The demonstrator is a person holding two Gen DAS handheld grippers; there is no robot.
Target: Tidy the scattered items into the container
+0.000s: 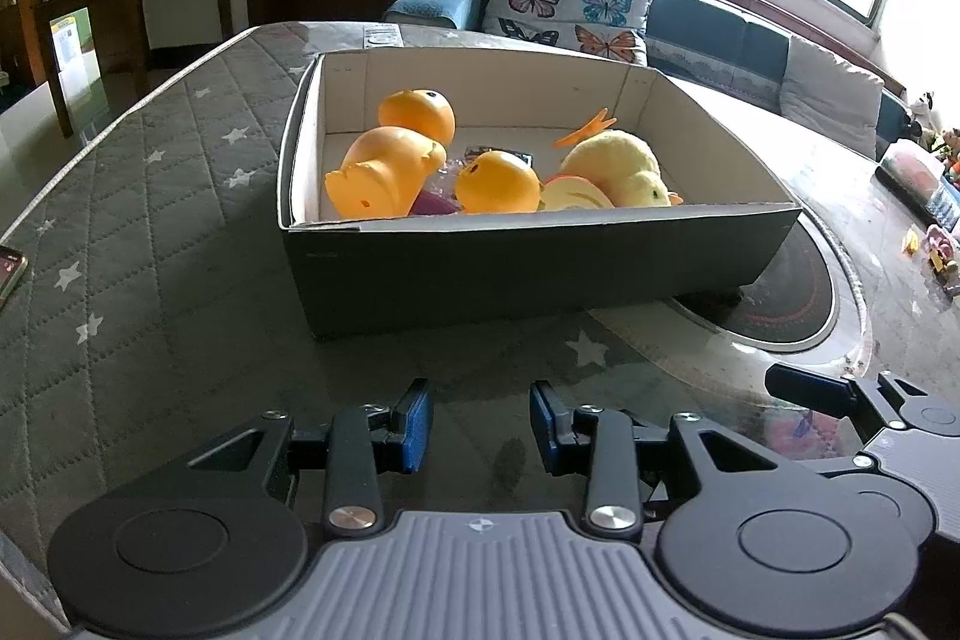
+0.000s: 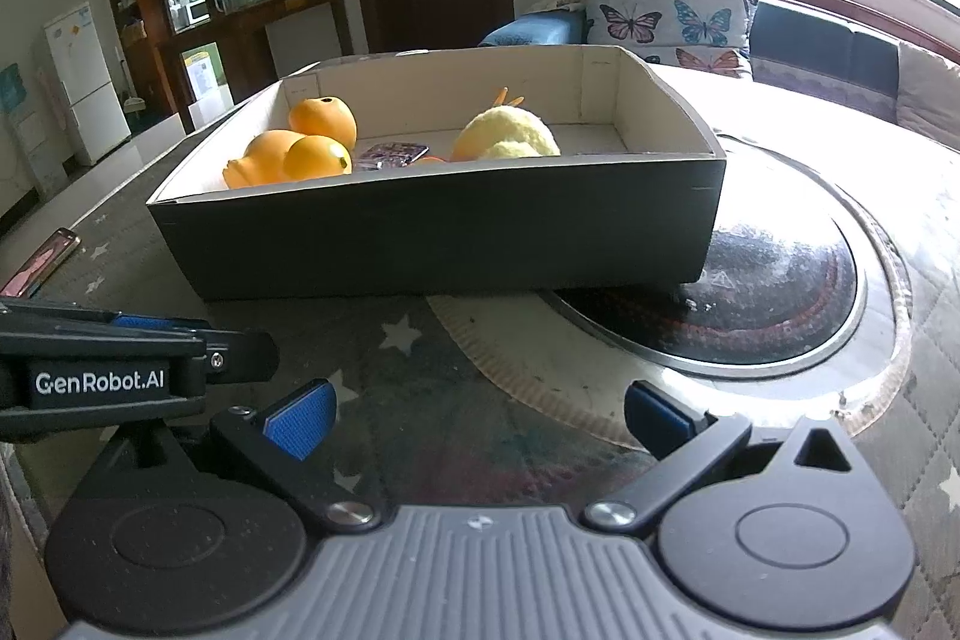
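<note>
Hovering near the box (image 1: 540,268), left gripper (image 1: 480,418) and right gripper (image 2: 480,418) both stand released and empty. The toys, including an orange duck (image 1: 384,172) and a yellow plush (image 1: 624,166), lie inside; any remaining strays should be lowered over the rim.

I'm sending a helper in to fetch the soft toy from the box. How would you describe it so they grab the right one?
Find the dark cardboard box on the quilted table. At its right end lies the plush chick. It alone is pale yellow and fuzzy; its neighbours are smooth, glossy and orange.
</note>
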